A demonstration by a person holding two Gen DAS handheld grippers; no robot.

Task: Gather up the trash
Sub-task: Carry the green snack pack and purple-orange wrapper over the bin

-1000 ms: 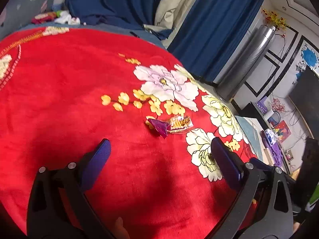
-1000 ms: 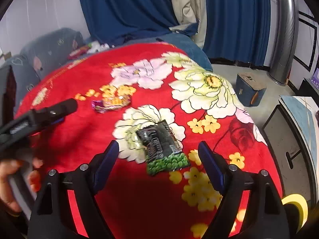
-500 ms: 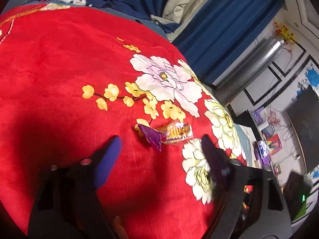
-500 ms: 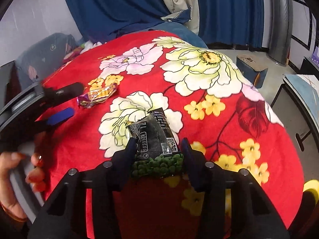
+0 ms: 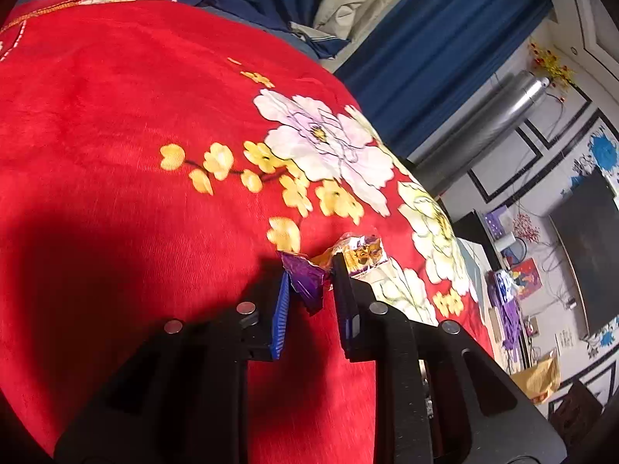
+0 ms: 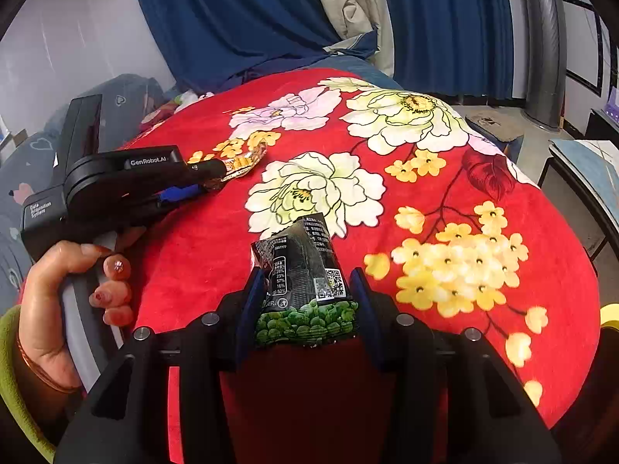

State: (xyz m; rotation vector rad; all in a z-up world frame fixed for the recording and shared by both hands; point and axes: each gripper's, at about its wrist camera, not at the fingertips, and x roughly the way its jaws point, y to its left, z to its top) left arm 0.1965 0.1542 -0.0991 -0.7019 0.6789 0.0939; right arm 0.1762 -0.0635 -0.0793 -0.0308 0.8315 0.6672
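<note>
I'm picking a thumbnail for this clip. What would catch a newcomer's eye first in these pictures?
First the bright red blanket with big white and yellow flowers, filling both views. Then the black snack packet with green peas clamped in the right gripper at the bottom of its view. Further left, the left gripper, whose jaws have just been closing, pinches the purple and orange candy wrapper, in front of deep blue curtains.
</note>
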